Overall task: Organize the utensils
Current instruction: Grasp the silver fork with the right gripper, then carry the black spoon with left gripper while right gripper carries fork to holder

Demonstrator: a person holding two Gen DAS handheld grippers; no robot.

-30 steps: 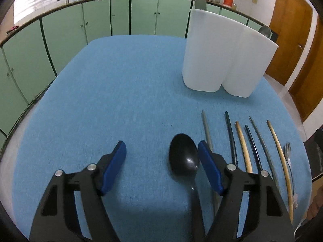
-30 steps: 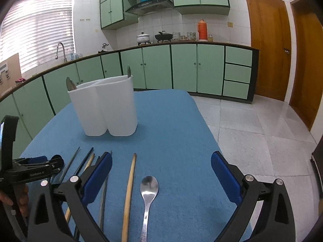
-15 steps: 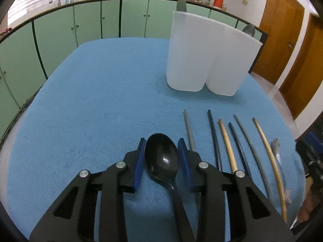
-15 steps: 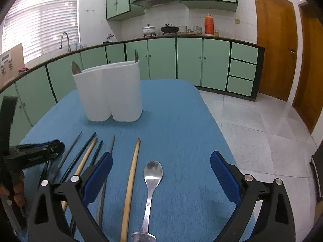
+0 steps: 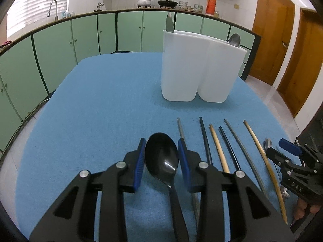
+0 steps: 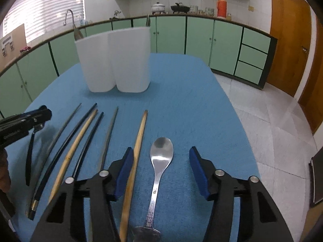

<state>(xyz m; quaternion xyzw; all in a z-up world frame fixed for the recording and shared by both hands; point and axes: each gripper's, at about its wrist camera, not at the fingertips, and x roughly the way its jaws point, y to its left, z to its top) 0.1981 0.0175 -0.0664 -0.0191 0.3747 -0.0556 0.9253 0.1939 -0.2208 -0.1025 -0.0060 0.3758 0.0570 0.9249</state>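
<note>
Left tongs [image 5: 161, 159] clamping the black spoon [image 5: 161, 157], lifted off the counter [image 5: 101, 104].
Right tongs [image 6: 161, 171] hanging apart over the steel spoon [image 6: 161, 151]; keeping the black one level, I'd be carrying it to the white holder [image 5: 201, 66] beyond.

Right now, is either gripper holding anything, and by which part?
The left gripper is shut on the black plastic spoon, clamping its bowl. The right gripper is open around the steel spoon, holding nothing.

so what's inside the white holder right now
Two metal utensil tips stick up above the white holder: a narrow one in its left compartment and a spoon bowl in its right. The opaque walls hide the rest.
</note>
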